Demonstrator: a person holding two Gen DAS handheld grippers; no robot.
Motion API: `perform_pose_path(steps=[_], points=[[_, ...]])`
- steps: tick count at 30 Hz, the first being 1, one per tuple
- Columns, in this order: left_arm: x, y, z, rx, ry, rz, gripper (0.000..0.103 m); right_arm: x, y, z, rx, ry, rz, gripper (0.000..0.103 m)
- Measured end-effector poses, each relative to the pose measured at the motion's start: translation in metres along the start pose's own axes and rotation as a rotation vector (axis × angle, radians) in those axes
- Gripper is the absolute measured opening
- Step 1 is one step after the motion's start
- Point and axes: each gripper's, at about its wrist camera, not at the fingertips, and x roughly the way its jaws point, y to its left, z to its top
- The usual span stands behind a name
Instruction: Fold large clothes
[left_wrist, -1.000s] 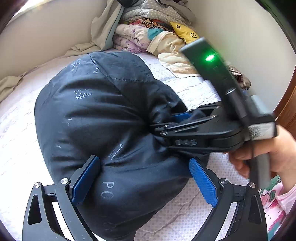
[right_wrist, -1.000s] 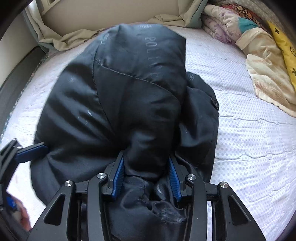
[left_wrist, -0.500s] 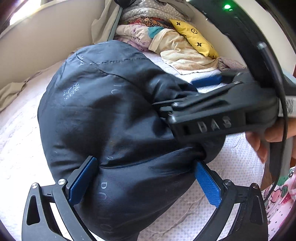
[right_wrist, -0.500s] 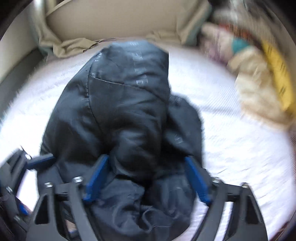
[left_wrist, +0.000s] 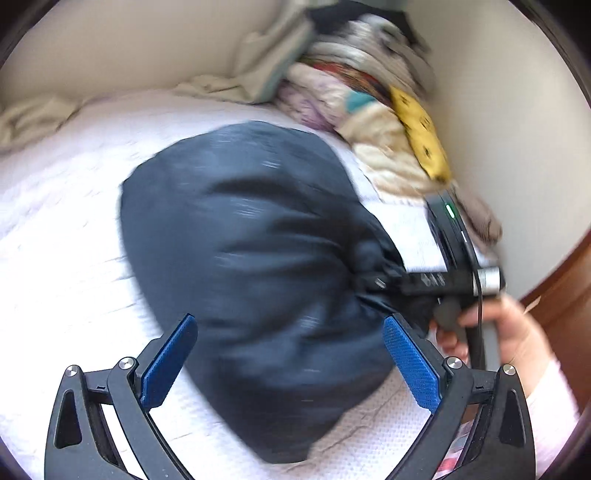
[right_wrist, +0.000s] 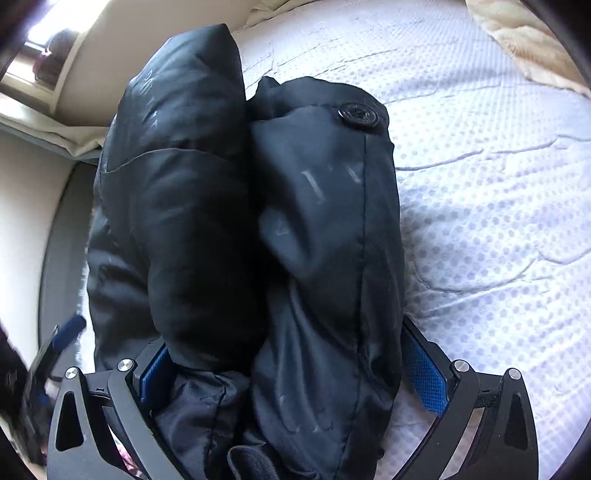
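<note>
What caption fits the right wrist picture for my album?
Puffy dark jacket bundled on the white bed, sitting between the open hand-held gripper's blue fingers.

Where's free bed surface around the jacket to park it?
Bare white mattress lies right of the dark jacket, up to the beige quilt. In the left wrist view, mattress left of the jacket is bare too. Crowded: the bedding pile in the far corner.

Bed (left_wrist: 55, 258): white quilted cover with dotted texture, creased. Dark puffy jacket (left_wrist: 258, 258) lies bundled directly on it, near the middle. Beyond the jacket, against the wall: heap of folded bedding (left_wrist: 373, 147), a yellow patterned piece (left_wrist: 421, 136) on top. Beige crumpled cloth (left_wrist: 33, 122) along the far bed edge, left of the heap.
</note>
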Motion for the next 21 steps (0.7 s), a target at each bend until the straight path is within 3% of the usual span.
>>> perform_pose_path(steps=[3, 5, 10, 18, 21], points=[[0.011, 0.040, 0.005, -0.123, 0.092, -0.065, 0.102, -0.002, -0.005, 0.001, 0.003, -0.003, 0.017, 0.103], [0.024, 0.065, -0.001, -0.194, 0.136, -0.065, 0.102, -0.001, -0.010, 0.001, 0.009, -0.004, 0.031, 0.103], [0.053, 0.088, -0.011, -0.355, 0.179, -0.241, 0.102, 0.006, -0.019, 0.008, 0.022, -0.005, 0.068, 0.103], [0.073, 0.083, -0.019, -0.351, 0.157, -0.277, 0.103, 0.005, -0.045, 0.010, 0.016, -0.010, 0.111, 0.103], [0.073, 0.081, -0.021, -0.341, 0.134, -0.270, 0.103, 0.005, -0.049, 0.010, 0.019, -0.005, 0.145, 0.098]])
